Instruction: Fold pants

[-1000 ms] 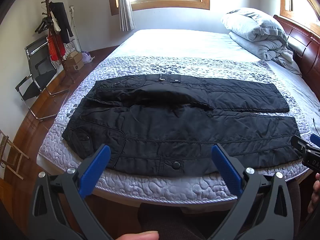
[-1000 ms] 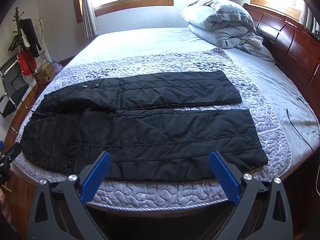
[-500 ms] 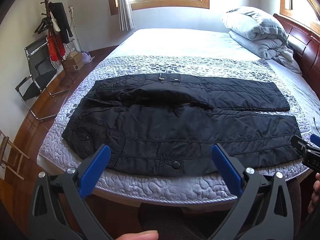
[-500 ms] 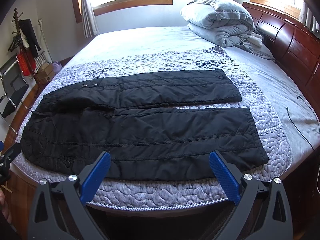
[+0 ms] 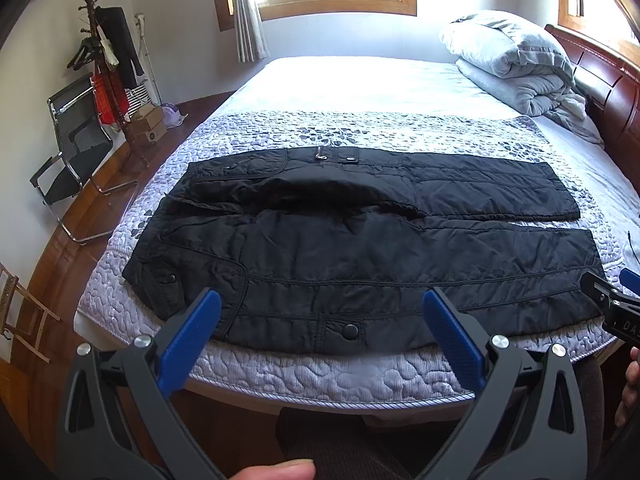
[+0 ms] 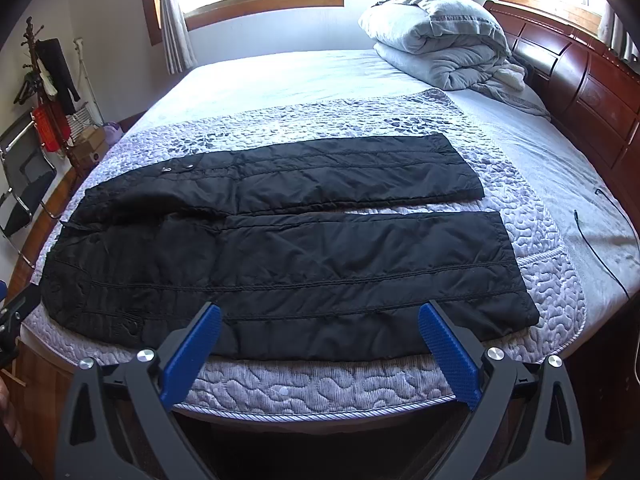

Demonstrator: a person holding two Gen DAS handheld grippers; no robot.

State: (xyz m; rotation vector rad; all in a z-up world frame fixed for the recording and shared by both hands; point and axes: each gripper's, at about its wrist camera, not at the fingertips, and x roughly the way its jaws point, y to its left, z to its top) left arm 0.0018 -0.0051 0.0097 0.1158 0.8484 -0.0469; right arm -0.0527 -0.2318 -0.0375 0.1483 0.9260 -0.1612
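Note:
Black quilted pants (image 5: 360, 240) lie flat across the near end of the bed, waist to the left and both legs stretched to the right, side by side; they also show in the right wrist view (image 6: 280, 252). My left gripper (image 5: 322, 312) is open and empty, held just in front of the near waist edge. My right gripper (image 6: 320, 324) is open and empty, held in front of the near leg. Neither touches the pants.
The bed has a grey patterned quilt (image 5: 360, 376) under the pants. A folded grey duvet (image 6: 436, 36) lies at the far right by the wooden headboard (image 6: 580, 92). A black cable (image 6: 604, 248) lies on the right. A chair (image 5: 76, 152) and coat rack (image 5: 108, 64) stand on the left.
Both grippers have edged slightly closer to the bed. The pants have not moved.

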